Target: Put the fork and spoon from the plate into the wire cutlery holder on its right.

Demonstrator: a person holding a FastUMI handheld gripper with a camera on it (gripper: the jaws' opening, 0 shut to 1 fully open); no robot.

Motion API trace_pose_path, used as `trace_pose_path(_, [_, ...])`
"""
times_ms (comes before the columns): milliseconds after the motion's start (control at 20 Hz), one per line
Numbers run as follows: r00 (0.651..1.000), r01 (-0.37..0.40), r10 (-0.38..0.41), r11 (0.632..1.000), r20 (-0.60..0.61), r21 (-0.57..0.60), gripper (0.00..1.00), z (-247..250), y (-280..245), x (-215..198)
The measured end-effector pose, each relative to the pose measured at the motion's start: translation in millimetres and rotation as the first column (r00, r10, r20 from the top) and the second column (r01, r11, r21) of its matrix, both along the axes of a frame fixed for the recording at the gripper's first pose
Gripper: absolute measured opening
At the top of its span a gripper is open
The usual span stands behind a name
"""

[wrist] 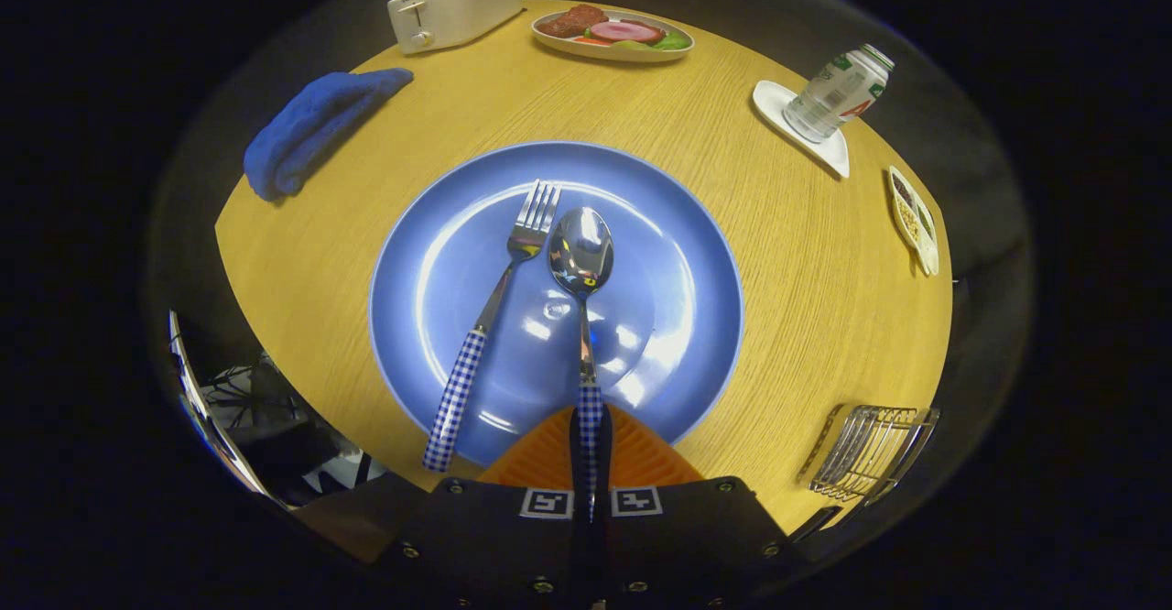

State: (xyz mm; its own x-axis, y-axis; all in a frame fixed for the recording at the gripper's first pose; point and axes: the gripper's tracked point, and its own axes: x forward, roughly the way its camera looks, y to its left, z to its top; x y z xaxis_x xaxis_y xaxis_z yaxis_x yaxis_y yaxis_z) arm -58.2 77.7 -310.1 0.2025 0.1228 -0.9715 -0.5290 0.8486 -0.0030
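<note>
A blue plate (696, 253) lies in the middle of a round wooden table (806, 299). On it the fork (499, 299) lies with its blue-checked handle reaching past the near rim, left of my fingers. The spoon (580, 253) points straight ahead over the plate, and its checked handle runs back between my two fingers. My gripper (591, 445) is shut on that handle, above the plate's near rim. I cannot tell whether the spoon's bowl still rests on the plate. The wire cutlery holder (870, 452) stands at the table's near right edge, to the right of my fingers.
Beyond the plate, a white toaster (453, 7) and a dish of food (612, 35) stand at the far edge. A folded blue cloth (311, 129) lies far left. A bottle (838, 92) stands on a white dish far right, with a small divided dish (913, 221) nearer.
</note>
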Motion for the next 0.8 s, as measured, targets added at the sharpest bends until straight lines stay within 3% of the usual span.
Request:
trace_pose_path(200, [0.998,-0.069,0.070,0.997,0.008,-0.036,0.01,36.1,-22.2,-5.8])
trace_pose_path(500, [0.994,-0.096,0.102,0.984,0.035,-0.152,0.01,87.8,-91.8,-5.6])
trace_pose_path(800, [0.999,0.041,-0.039,0.975,0.016,-0.220,0.01,107.8,-169.8,-10.6])
